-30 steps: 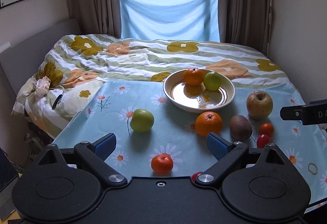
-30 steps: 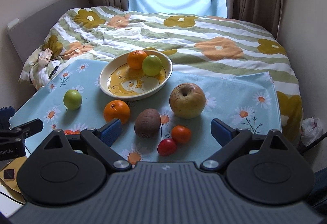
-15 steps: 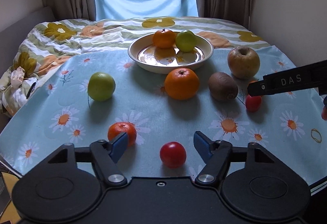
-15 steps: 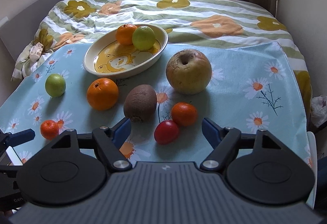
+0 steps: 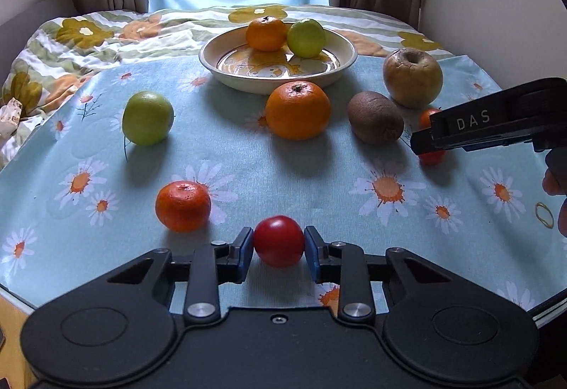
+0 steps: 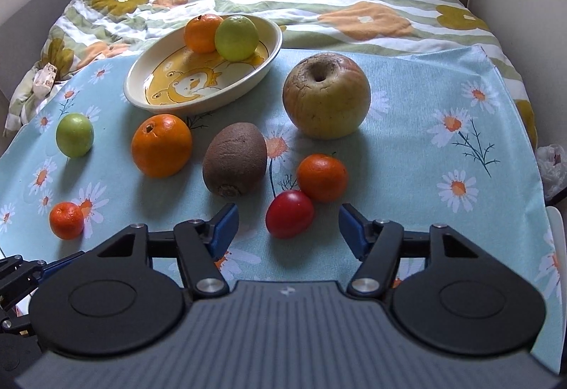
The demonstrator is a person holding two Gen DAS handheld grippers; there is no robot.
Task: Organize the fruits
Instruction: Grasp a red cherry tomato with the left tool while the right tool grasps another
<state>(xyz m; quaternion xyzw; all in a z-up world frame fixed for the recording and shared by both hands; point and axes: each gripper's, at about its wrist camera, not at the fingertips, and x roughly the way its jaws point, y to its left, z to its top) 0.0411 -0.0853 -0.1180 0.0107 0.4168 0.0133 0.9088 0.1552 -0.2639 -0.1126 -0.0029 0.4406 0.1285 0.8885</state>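
Observation:
My left gripper is shut on a red cherry tomato that rests on the daisy tablecloth. My right gripper is open, its pads on either side of a second red tomato without touching it. A cream bowl at the back holds a mandarin and a green fruit. Loose on the cloth lie a green apple, a small mandarin, a big orange, a kiwi, a yellow-brown apple and another small mandarin.
The tablecloth lies on a board over a bed with a flowered quilt. A wall stands close on the right, curtains and a window at the back. A crumpled bag lies beyond the right edge.
Both grippers moved forward and down toward the fruit. My left gripper closed on the red tomato that lay between its open fingers. My right gripper came up to the other tomato, still open.

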